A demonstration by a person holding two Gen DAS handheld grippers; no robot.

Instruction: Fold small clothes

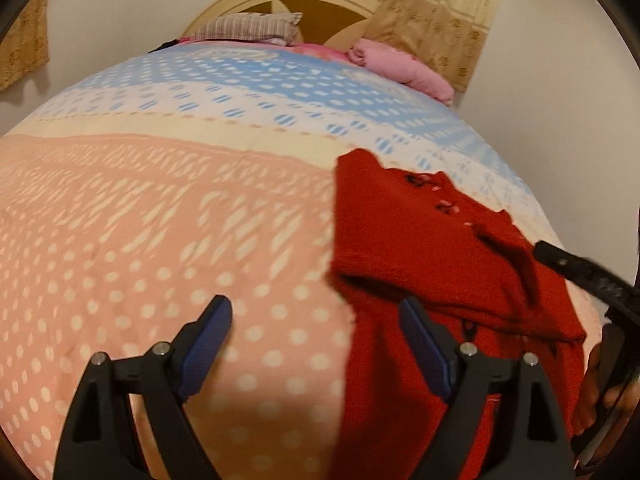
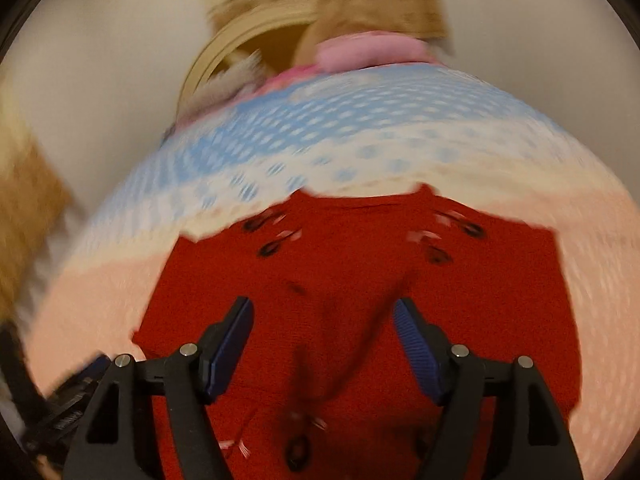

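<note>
Through my left wrist camera, my left gripper (image 1: 316, 320) stands wide open and empty over the pink dotted stretch of the bedspread (image 1: 160, 216), with the small red knitted garment (image 1: 432, 248) lying partly folded toward the bed's right edge, under my right-hand finger. Through my blurred right wrist camera, my right gripper (image 2: 323, 322) hangs open, gripping nothing, above the same red garment (image 2: 360, 264), which lies spread on the pink and blue bedspread (image 2: 400, 148).
</note>
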